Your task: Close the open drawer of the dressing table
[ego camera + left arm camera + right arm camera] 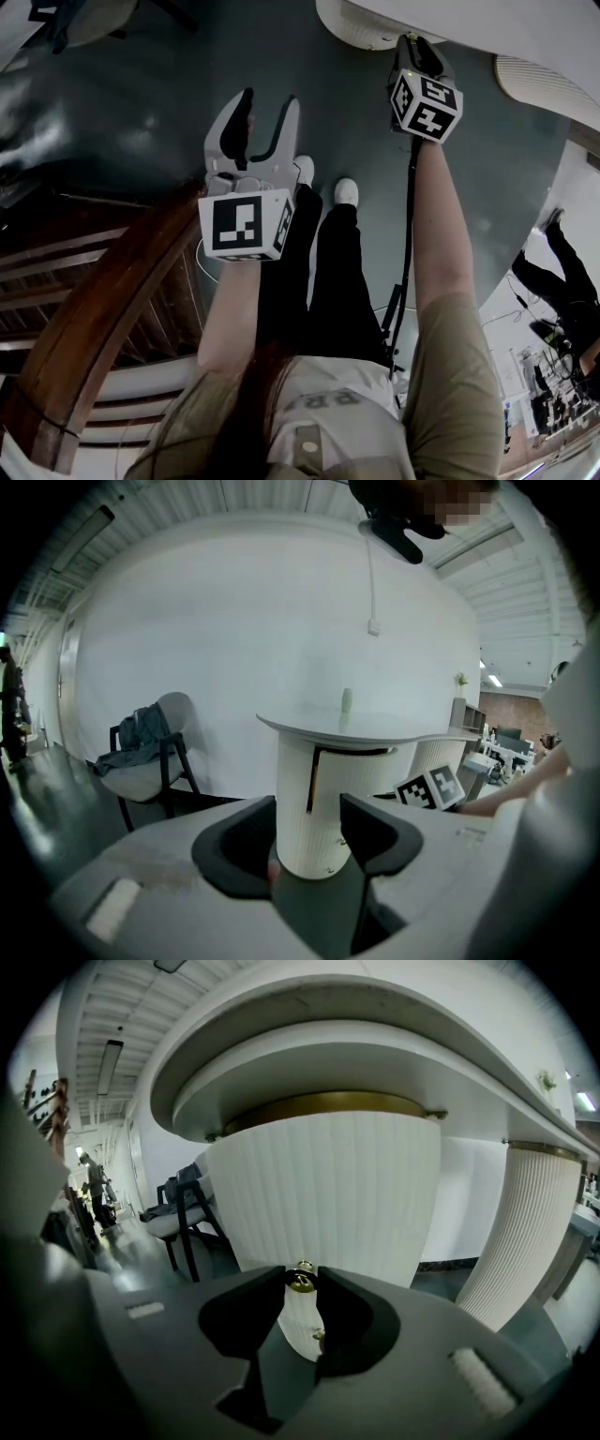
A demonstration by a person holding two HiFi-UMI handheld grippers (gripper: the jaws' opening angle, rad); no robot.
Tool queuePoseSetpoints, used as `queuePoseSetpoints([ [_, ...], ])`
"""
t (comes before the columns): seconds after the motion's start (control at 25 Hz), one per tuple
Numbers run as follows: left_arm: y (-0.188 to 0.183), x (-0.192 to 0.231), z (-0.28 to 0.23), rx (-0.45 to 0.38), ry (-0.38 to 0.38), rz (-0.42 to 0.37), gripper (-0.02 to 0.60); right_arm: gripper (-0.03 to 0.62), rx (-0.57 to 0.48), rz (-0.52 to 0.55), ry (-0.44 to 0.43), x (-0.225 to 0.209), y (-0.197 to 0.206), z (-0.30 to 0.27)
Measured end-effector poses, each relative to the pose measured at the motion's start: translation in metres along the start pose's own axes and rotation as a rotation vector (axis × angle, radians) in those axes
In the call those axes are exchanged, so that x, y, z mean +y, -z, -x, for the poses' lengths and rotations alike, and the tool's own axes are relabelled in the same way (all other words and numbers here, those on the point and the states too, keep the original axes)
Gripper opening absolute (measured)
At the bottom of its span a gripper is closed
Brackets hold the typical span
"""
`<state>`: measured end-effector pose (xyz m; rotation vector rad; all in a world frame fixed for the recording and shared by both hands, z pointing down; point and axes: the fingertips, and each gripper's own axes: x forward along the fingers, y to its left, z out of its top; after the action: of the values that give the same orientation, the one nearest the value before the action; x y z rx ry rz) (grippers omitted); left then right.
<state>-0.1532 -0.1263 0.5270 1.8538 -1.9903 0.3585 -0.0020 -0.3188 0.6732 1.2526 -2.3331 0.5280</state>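
Note:
The dressing table (328, 1185) is white, with a ribbed, rounded drawer front under a curved top. A small brass knob (301, 1279) on that front sits between the tips of my right gripper (301, 1285), whose jaws are shut on it. In the head view the right gripper (418, 49) reaches up to the table's white edge (361, 28), with its tips partly hidden. My left gripper (264, 117) hangs open over the dark floor, holding nothing. In the left gripper view, the table's pedestal (319, 799) shows a dark vertical gap, seen past the open left gripper (307, 832).
A dark chair (150, 757) draped with clothes stands left of the table by the white wall. A brown wooden slatted piece (103, 300) curves at my left side. A second ribbed leg (525, 1232) rises to the right. A small bottle (347, 700) stands on the tabletop.

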Motion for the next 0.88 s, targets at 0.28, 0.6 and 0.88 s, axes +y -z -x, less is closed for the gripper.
queuePoseSetpoints([
  [0.28, 0.009, 0.0, 0.0, 0.005, -0.015, 0.008, 0.229, 0.109, -0.016, 0.034, 0.001, -0.002, -0.004, -0.006],
  [0.6, 0.017, -0.005, 0.002, 0.01, -0.012, 0.005, 0.229, 0.107, -0.017, 0.052, 0.012, -0.003, -0.005, -0.01],
  [0.88, 0.016, -0.004, 0.007, -0.001, -0.017, 0.0, 0.229, 0.107, -0.008, 0.063, 0.024, -0.004, -0.007, -0.014],
])
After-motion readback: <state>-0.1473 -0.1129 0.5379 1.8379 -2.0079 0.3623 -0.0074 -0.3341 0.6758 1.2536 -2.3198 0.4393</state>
